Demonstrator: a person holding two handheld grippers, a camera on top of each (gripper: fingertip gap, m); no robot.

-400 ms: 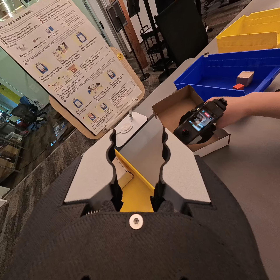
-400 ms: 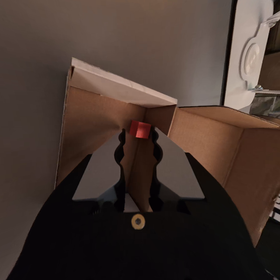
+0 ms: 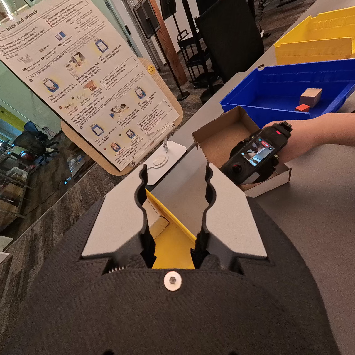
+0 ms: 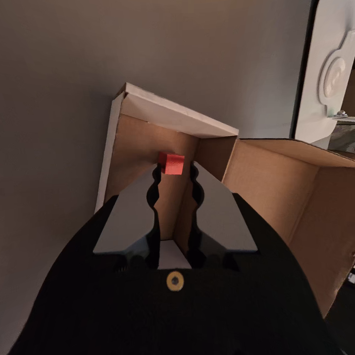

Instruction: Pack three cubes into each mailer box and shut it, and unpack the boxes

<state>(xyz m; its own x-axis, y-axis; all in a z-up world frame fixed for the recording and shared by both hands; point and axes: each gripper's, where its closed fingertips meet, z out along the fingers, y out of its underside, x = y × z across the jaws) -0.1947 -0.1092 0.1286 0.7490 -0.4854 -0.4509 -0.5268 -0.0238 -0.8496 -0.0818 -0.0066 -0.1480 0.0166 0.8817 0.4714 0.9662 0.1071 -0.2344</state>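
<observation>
In the right wrist view my right gripper (image 4: 174,166) is open and points down into an open mailer box (image 4: 134,153) with a brown inside and white outer walls. A small red cube (image 4: 172,163) lies just past the fingertips, touching the left one and apart from the right one. The box lid (image 4: 288,192) stands open to the right. In the left wrist view my left gripper (image 3: 174,172) is open and empty above a yellow bin (image 3: 172,247) that holds a white mailer box (image 3: 153,217). The same view shows the right gripper (image 3: 255,153) inside the open mailer (image 3: 221,138).
A blue bin (image 3: 269,82) behind the open mailer holds a big wooden cube (image 3: 311,96) and a small red cube (image 3: 302,108). A second yellow bin (image 3: 317,44) stands behind it. An instruction board (image 3: 86,86) on a white stand (image 3: 165,163) is at the table's far edge. My right fingertips sit around 30 cm from my left ones.
In the right wrist view the box has slid right and the red cube now sits nearer the left fingertip. The left gripper has hardly moved.
</observation>
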